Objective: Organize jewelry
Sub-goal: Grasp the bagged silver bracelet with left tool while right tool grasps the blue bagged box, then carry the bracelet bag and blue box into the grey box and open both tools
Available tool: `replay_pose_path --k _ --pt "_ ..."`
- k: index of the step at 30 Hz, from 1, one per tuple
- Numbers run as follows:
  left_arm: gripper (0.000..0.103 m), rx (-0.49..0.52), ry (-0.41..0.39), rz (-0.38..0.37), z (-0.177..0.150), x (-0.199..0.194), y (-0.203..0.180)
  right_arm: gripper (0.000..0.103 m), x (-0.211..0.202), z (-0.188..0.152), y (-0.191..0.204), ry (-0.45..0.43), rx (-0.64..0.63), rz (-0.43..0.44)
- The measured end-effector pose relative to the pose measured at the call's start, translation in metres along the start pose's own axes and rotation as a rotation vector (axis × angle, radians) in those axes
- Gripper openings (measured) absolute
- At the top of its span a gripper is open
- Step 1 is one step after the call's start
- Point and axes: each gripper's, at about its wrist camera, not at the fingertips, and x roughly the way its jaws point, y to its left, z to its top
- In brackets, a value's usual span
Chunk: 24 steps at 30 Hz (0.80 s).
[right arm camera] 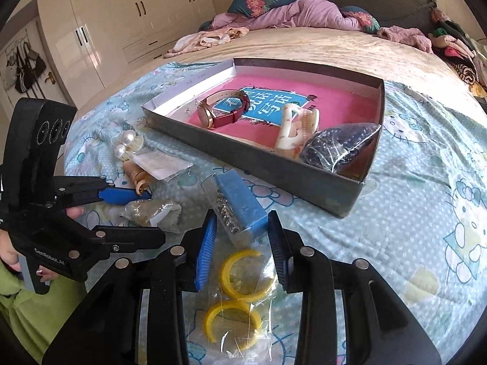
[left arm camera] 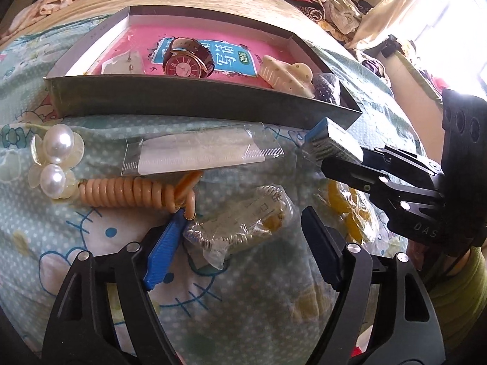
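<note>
A grey tray (left arm camera: 170, 99) (right arm camera: 274, 170) with a pink book inside holds a red watch (left arm camera: 187, 59) (right arm camera: 223, 108), a cream hair claw (left arm camera: 286, 73) (right arm camera: 296, 130) and a dark bagged item (right arm camera: 341, 147). My right gripper (right arm camera: 242, 243) has its pads on both sides of a small blue box (right arm camera: 240, 205) (left arm camera: 330, 138) with silver pieces. My left gripper (left arm camera: 243, 243) is open around a bagged silver chain (left arm camera: 240, 223) (right arm camera: 152, 210). Yellow hoops in a bag (right arm camera: 240, 292) lie under the right gripper.
On the Hello Kitty blanket (left arm camera: 213, 304) lie a pearl clip (left arm camera: 56, 159) (right arm camera: 127, 144), an orange coil cord (left arm camera: 127, 191), and a clear flat packet (left arm camera: 201, 152) (right arm camera: 161, 164). Clothes are piled at the bed's far end (right arm camera: 289, 12). Wardrobes (right arm camera: 121, 15) stand on the left.
</note>
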Motion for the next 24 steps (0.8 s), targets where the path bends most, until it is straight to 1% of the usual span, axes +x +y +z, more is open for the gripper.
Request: replay_pose_path --k 1,2,3,4,6,8,13,15,19,24 --pt "0.069 -0.004 -0.003 0.006 0.001 0.001 0.0 0.033 -0.001 0.0 -0.002 -0.007 0.006 -0.003" --pt "0.061 -0.004 -0.007 0.021 0.002 0.002 -0.001 0.033 -0.003 0.001 -0.003 -0.011 0.012 -0.003" --pt "0.059 0.005 -0.014 0.037 0.002 0.001 -0.001 0.033 -0.004 0.001 -0.004 -0.016 0.016 -0.005" --pt "0.057 0.012 -0.016 0.041 0.001 0.001 -0.001 0.033 -0.005 0.002 -0.005 -0.023 0.02 -0.009" --pt "0.051 0.03 -0.027 0.045 -0.001 -0.003 -0.002 0.033 -0.008 0.003 -0.007 -0.032 0.03 -0.006" --pt "0.048 0.053 -0.035 0.04 -0.006 -0.008 -0.003 0.033 -0.011 0.004 -0.008 -0.039 0.032 -0.009" --pt "0.045 0.064 -0.054 -0.006 -0.015 -0.027 -0.006 0.033 -0.027 0.009 -0.004 -0.075 0.031 -0.009" --pt "0.045 0.062 -0.076 -0.021 -0.017 -0.039 -0.004 0.033 -0.034 0.012 -0.002 -0.093 0.032 -0.007" --pt "0.045 0.042 -0.128 -0.025 -0.014 -0.061 -0.001 0.033 -0.048 0.018 0.004 -0.129 0.027 -0.006" --pt "0.045 0.002 -0.184 -0.006 -0.005 -0.083 0.013 0.033 -0.057 0.028 0.009 -0.161 0.022 -0.005"
